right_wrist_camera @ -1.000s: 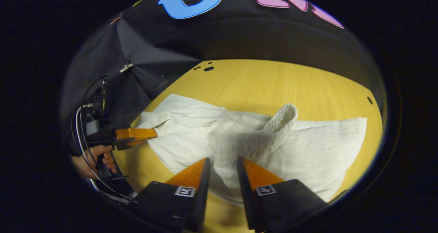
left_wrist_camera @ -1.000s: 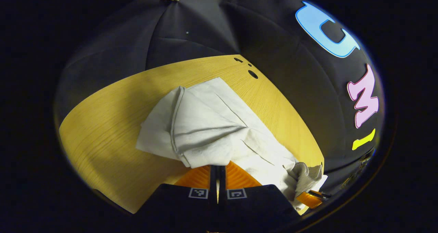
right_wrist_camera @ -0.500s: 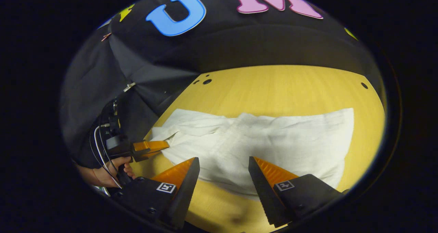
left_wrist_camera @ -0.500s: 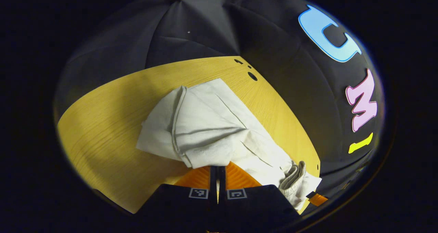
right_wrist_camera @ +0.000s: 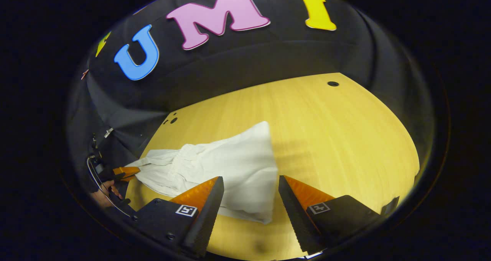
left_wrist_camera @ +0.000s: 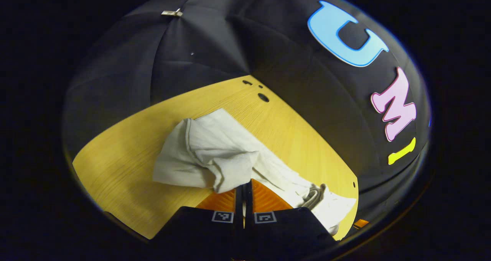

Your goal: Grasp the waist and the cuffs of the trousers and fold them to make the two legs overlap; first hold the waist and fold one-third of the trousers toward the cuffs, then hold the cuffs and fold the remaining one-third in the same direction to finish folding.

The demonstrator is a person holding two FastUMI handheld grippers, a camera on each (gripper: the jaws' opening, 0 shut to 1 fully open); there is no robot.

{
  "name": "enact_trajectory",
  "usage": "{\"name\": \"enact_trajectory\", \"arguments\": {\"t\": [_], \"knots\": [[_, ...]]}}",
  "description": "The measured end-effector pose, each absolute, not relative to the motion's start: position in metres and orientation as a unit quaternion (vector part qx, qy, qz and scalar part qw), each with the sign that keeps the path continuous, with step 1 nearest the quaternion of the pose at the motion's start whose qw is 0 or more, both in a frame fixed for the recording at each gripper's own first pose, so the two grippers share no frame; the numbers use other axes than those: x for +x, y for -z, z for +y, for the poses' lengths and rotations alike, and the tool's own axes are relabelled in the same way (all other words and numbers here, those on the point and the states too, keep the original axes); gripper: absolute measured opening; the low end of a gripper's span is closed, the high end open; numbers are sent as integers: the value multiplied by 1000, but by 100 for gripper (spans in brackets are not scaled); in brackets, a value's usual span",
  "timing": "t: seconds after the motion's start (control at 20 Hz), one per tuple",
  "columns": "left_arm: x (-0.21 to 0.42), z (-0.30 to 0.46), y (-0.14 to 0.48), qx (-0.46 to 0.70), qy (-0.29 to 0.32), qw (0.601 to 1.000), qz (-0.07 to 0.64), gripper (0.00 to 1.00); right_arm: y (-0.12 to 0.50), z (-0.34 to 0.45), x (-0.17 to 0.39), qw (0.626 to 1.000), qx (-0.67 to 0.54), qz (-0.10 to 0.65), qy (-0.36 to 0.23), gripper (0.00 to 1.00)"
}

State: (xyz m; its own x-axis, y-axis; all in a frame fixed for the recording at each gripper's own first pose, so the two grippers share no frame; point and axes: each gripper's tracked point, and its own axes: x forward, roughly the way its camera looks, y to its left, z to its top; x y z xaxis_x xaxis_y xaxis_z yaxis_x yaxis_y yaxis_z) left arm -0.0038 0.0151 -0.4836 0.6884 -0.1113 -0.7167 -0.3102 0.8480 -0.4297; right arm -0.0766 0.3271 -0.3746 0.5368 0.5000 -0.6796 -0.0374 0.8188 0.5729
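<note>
Setting: a yellow wood-grain table (right_wrist_camera: 337, 138) stood inside a booth hung with black cloth (left_wrist_camera: 215, 38); small dark holes were set in the tabletop near its far edge.

Item 1, trousers (right_wrist_camera: 230, 173): white, lying on the table. In the right gripper view they stretched from the far left toward the middle, with a gathered, ribbed waist part showing left of centre and a flat folded panel ending in a straight edge at the right. In the left gripper view the same trousers (left_wrist_camera: 207, 157) were bunched at the near end and trailed off to the lower right, where the ribbed waist (left_wrist_camera: 316, 194) lay rumpled.

Item 2, left gripper (left_wrist_camera: 244, 188): fingers pressed together with a fold of the white cloth pinched between them, the fabric lifted into a small peak at the tips. In the right gripper view this gripper (right_wrist_camera: 124, 173) showed at the far left edge of the trousers, held by a hand (right_wrist_camera: 105, 194).

Item 3, right gripper (right_wrist_camera: 251, 199): fingers spread wide, nothing between them, poised above the near right corner of the folded panel and not touching it.
</note>
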Motion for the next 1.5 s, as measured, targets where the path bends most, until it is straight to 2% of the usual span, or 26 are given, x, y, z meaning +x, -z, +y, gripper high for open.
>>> {"name": "enact_trajectory", "arguments": {"t": [0.2, 0.4, 0.45, 0.65, 1.2, 1.5], "knots": [[15, -17, 440, -243, -33, 904, 351, 5, 388, 275, -87, 841, 268, 452, -128, 89], [27, -78, 403, -177, 26, 928, 326, 5, 400, 242, -95, 839, 286, 452, -103, 89], [30, -95, 395, -165, 42, 932, 321, 5, 402, 235, -95, 837, 292, 452, -96, 94], [29, -159, 375, -134, 97, 936, 312, 5, 407, 210, -97, 839, 304, 445, -77, 94], [-1, -293, 402, -56, 211, 915, 341, 5, 418, 167, -119, 835, 319, 448, -37, 94], [-34, -339, 451, 10, 261, 887, 380, 5, 422, 156, -137, 831, 316, 457, -31, 94]]}}
